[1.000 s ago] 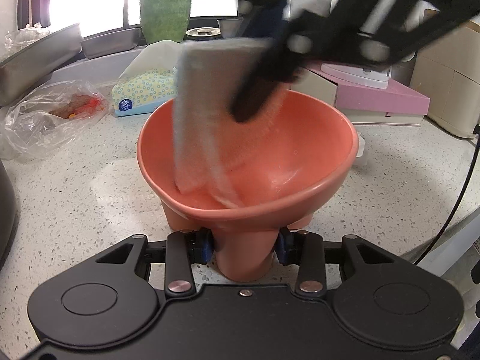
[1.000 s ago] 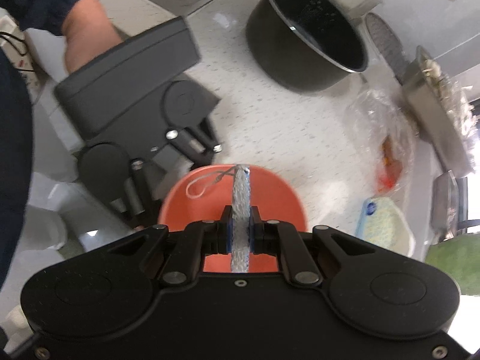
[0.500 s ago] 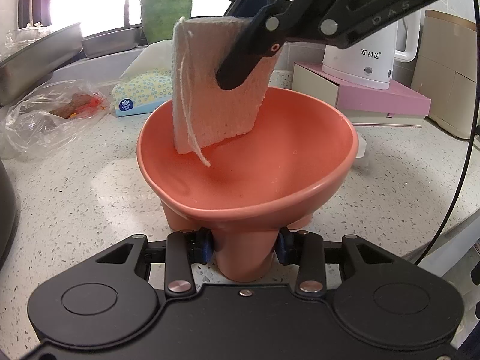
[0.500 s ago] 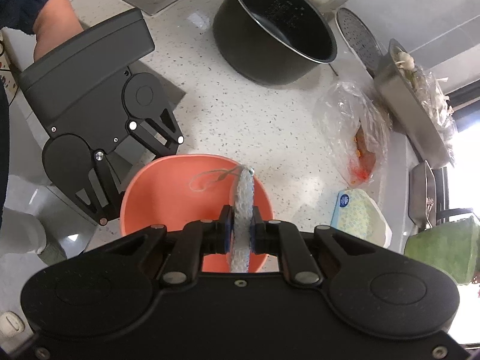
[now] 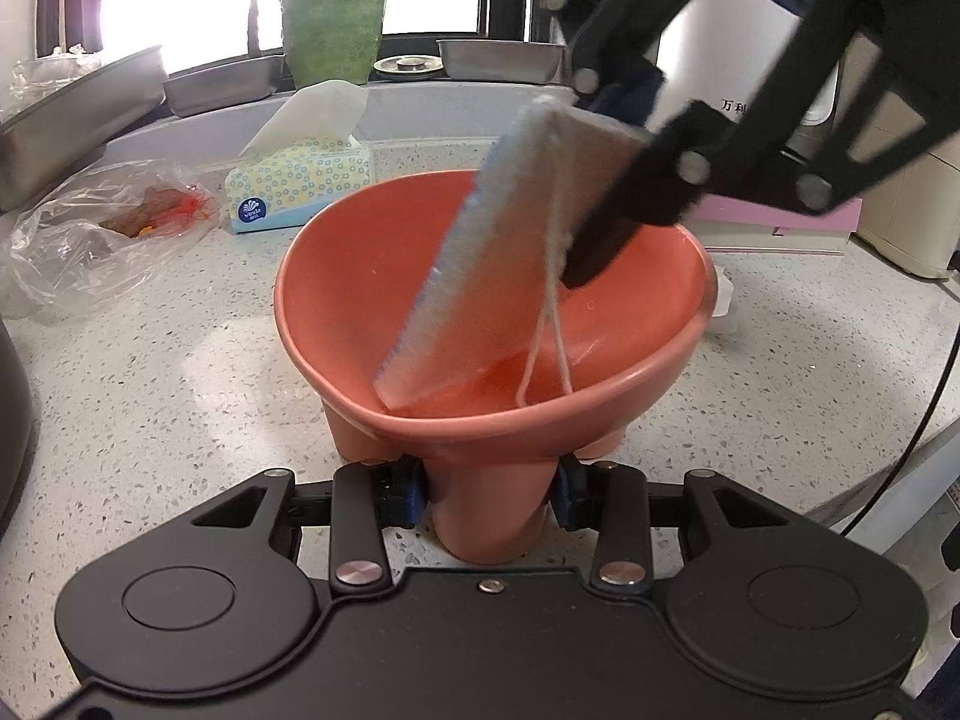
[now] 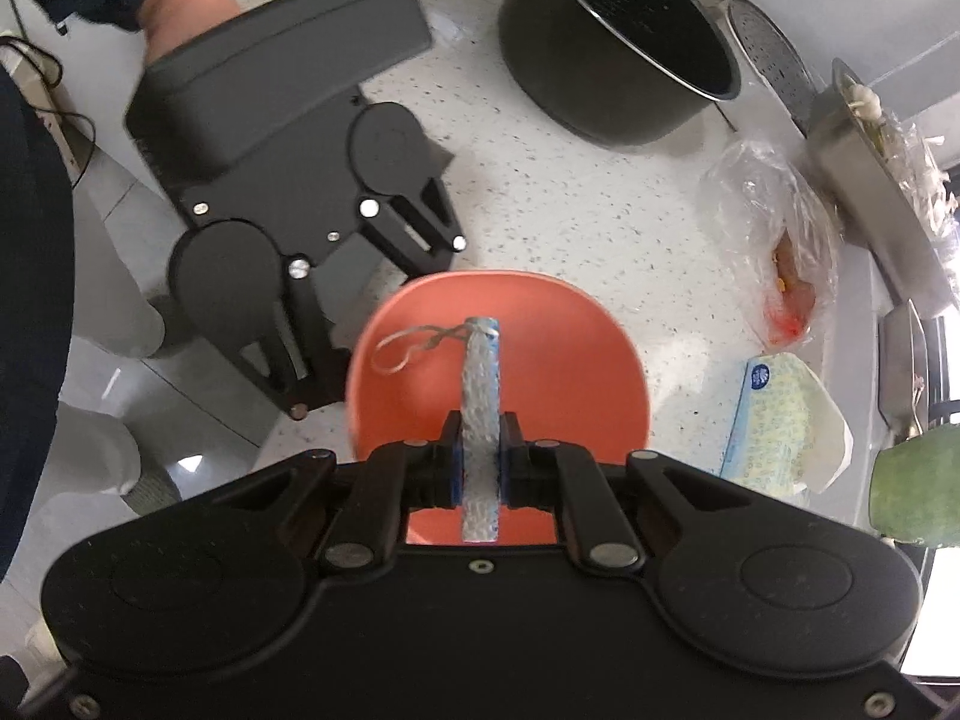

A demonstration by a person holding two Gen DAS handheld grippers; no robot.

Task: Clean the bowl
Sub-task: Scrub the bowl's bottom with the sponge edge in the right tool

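A salmon-pink footed bowl (image 5: 636,378) stands on the speckled counter. My left gripper (image 5: 489,492) is shut on its near foot. My right gripper (image 6: 480,468) is shut on a flat sponge (image 6: 480,396) with a loose string loop. In the left wrist view the sponge (image 5: 498,252) slants down into the bowl, its lower edge against the inner wall near the bottom. In the right wrist view the bowl (image 6: 540,336) lies right below the sponge, with the left gripper's body (image 6: 288,180) at its left.
A tissue box (image 5: 300,186), a plastic bag with food scraps (image 5: 108,234) and steel trays (image 5: 72,114) lie behind and left of the bowl. A green vase (image 5: 333,6) stands at the window. A black pot (image 6: 612,42) is on the counter. A pink box (image 5: 780,222) and a cable (image 5: 918,438) are on the right.
The right gripper lifted the sponge out of the bowl, then brought it back down, turned edge-on, to the inner wall. The left gripper kept its hold on the bowl's foot.
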